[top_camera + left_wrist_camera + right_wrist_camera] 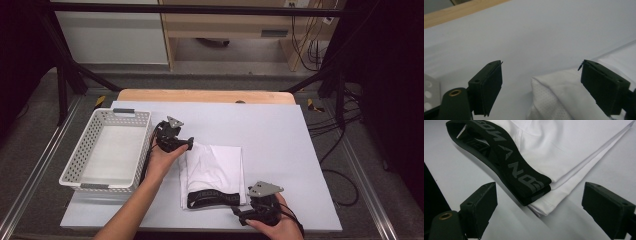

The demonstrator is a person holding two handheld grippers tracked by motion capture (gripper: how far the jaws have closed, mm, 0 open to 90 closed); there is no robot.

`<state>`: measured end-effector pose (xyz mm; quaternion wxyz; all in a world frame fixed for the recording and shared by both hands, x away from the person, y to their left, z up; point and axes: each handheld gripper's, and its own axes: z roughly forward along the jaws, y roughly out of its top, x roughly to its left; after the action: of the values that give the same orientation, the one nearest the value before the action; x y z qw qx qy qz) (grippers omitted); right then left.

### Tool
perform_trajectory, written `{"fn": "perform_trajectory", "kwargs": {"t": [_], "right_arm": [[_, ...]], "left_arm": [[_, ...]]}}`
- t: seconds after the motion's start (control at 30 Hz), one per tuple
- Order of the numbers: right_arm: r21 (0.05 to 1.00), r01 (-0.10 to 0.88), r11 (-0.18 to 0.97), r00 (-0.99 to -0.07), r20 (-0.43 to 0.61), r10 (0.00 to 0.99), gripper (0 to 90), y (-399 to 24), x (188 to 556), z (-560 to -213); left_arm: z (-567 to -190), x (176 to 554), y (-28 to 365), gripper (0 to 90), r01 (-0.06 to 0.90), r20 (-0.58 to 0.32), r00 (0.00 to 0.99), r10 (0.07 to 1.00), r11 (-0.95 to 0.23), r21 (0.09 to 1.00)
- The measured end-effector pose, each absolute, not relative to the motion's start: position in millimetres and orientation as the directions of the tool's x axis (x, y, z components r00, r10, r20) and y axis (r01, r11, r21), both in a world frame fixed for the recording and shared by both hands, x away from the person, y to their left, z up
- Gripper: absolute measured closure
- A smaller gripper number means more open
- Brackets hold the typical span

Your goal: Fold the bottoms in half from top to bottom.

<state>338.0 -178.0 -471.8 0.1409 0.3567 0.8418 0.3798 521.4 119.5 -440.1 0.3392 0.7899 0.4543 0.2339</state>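
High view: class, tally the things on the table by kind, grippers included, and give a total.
White folded garment with black waistband: 1
White perforated basket: 1
Handheld grippers: 2, the left gripper and the right gripper
Total: 4

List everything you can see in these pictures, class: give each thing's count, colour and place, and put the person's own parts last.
garment: one, white, folded, middle of the mat
waistband: one, black with grey lettering, garment's near edge
basket: one, white, perforated, left of the garment
mat: one, pale grey, covering the table
table: one, wooden, far edge showing past the mat
left tool: one, black, open, at the garment's far left corner
right tool: one, black, open, by the waistband's right end
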Motion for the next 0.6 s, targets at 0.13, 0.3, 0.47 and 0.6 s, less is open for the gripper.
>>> {"fn": "perform_trajectory", "kwargs": {"t": [0.13,0.3,0.47,0.6], "right_arm": [[0.744,0.491,0.455,-0.705,0.032,0.709,13.7,-178.1,337.1,-471.2],[0.743,0.490,0.456,-0.706,0.031,0.708,13.6,-179.0,337.4,-471.0],[0.745,0.489,0.455,-0.705,0.030,0.709,13.6,-178.6,337.3,-470.9],[0.746,0.486,0.455,-0.706,0.028,0.708,13.6,-179.3,337.6,-470.8]], "left_arm": [[-448.9,521.2,116.6,17.4,0.577,0.067,0.496,0.866,-0.386,0.720],[-459.2,519.6,117.8,17.8,0.584,0.085,0.498,0.863,-0.406,0.703],[-468.0,521.2,121.6,17.6,0.606,0.082,0.490,0.868,-0.407,0.684],[-473.5,520.6,122.4,17.6,0.603,0.092,0.495,0.864,-0.418,0.679]]}}
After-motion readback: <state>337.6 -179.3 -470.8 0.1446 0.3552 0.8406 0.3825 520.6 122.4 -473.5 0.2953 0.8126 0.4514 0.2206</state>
